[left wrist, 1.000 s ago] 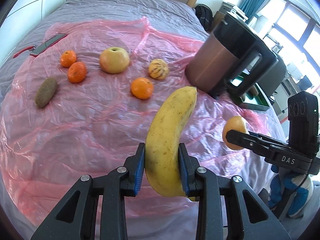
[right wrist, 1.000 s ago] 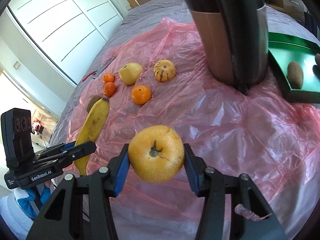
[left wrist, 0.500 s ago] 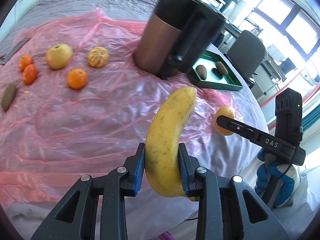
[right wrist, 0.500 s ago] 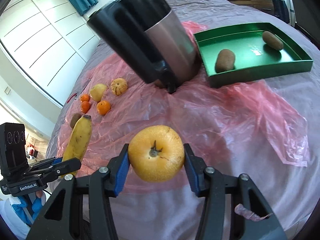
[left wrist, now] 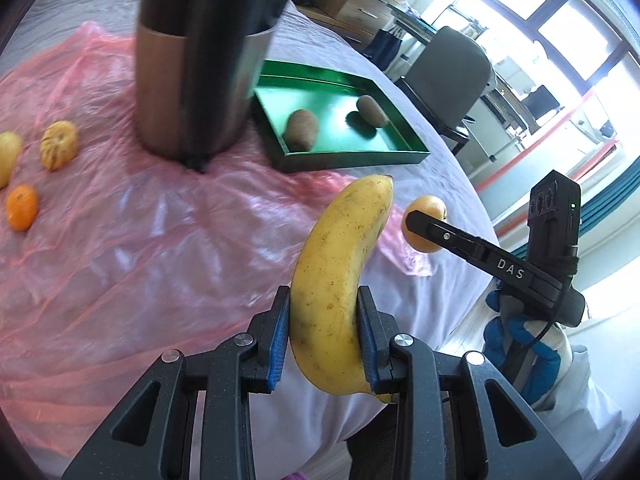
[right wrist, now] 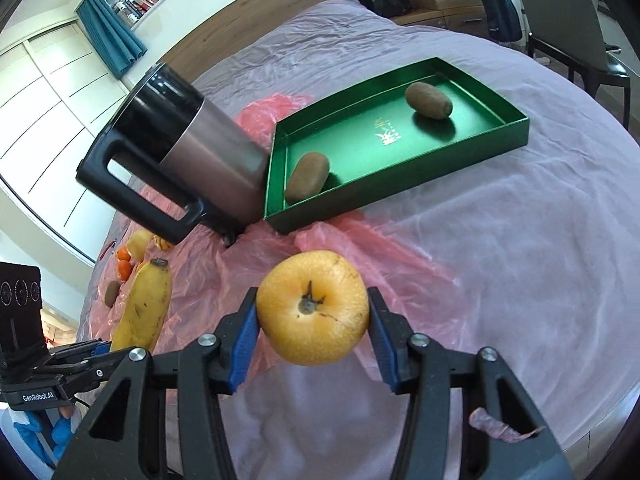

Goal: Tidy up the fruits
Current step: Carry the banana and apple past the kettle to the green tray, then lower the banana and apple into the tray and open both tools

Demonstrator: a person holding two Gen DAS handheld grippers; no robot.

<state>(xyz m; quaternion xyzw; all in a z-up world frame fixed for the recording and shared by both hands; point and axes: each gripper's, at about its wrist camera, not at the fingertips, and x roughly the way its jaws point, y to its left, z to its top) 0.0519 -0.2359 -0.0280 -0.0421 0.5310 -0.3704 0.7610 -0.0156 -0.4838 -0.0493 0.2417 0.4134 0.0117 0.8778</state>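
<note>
My left gripper [left wrist: 323, 336] is shut on a yellow banana [left wrist: 338, 276], held upright above the pink plastic sheet [left wrist: 140, 240]. My right gripper [right wrist: 312, 332] is shut on a round yellow pear [right wrist: 313, 307], stem facing the camera. Ahead lies a green tray [right wrist: 472, 156] with two kiwis [right wrist: 307, 176] [right wrist: 429, 100] in it. In the left wrist view the same tray [left wrist: 340, 158] sits beyond the banana, and the right gripper [left wrist: 424, 228] with its pear [left wrist: 425, 204] hangs to the right. In the right wrist view the banana [right wrist: 143, 308] shows at the left.
A tall steel and black jug [right wrist: 176, 168] stands left of the tray, [left wrist: 200, 56] in the left wrist view. A tangerine [left wrist: 22, 207], a striped melon [left wrist: 59, 145] and other fruit lie on the sheet at the left. A gloved hand [left wrist: 520, 344] holds the right gripper. A chair [left wrist: 448, 76] stands beyond the bed.
Both grippers have swung right across the bed with their fruit. The jug and green tray have come to the centre of view; the loose fruit has slid off to the left.
</note>
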